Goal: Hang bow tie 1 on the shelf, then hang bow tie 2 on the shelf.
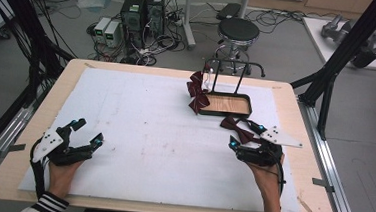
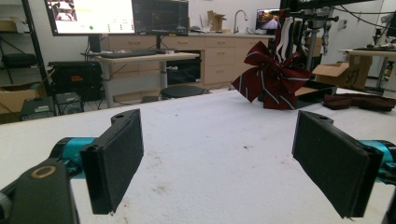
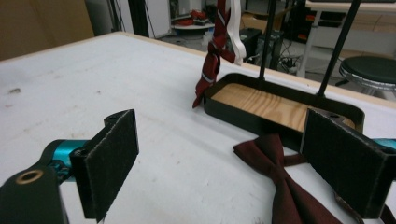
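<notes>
A plain maroon bow tie (image 1: 237, 129) lies flat on the white foam mat (image 1: 148, 138), just in front of a black stand with a wooden base (image 1: 226, 104). A striped maroon bow (image 1: 197, 92) hangs from the stand's rail at its left end. My right gripper (image 1: 246, 135) is open, its jaws on either side of the plain bow tie (image 3: 275, 172) without touching it. My left gripper (image 1: 89, 131) rests open near the mat's front left, holding nothing. In the left gripper view the striped bow (image 2: 271, 81) and the plain bow tie (image 2: 359, 101) are far ahead.
The mat covers a wooden table (image 1: 296, 108). Behind the table stand a black stool (image 1: 238, 32), computer boxes (image 1: 142, 10) and loose cables. Black frame posts (image 1: 340, 56) rise at the right.
</notes>
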Demonstrator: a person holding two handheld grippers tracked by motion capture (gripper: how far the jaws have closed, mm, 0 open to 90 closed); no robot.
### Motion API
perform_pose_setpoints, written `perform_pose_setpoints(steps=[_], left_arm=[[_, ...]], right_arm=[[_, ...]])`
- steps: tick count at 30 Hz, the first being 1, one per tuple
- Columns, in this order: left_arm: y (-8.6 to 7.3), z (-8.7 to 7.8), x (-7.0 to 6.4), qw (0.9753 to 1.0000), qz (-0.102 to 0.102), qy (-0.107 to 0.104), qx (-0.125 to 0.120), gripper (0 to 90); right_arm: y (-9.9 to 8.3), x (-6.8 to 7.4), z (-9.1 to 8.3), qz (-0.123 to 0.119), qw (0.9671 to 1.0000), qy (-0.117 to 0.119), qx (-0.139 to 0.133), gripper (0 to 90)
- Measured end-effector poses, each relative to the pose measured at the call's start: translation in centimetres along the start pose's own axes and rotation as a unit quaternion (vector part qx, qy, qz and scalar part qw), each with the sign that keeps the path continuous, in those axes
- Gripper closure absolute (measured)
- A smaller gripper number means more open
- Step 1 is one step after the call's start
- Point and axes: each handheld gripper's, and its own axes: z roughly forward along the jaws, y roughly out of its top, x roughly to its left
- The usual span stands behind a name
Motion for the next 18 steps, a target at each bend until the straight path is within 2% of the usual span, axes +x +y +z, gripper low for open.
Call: perform_pose_setpoints(steps=[10,18], left_arm=[[0.0,0.0,0.0,1.0000,0.000,0.000,0.001,16.9],[0.0,0.0,0.0,1.0000,0.000,0.001,0.001,16.9]], right_arm=[[-0.2,-0.6,0.1,0.006,1.0000,-0.001,0.003,10.6],[0.1,-1.1,0.5,-0.001,0.9999,-0.004,0.012,10.7]])
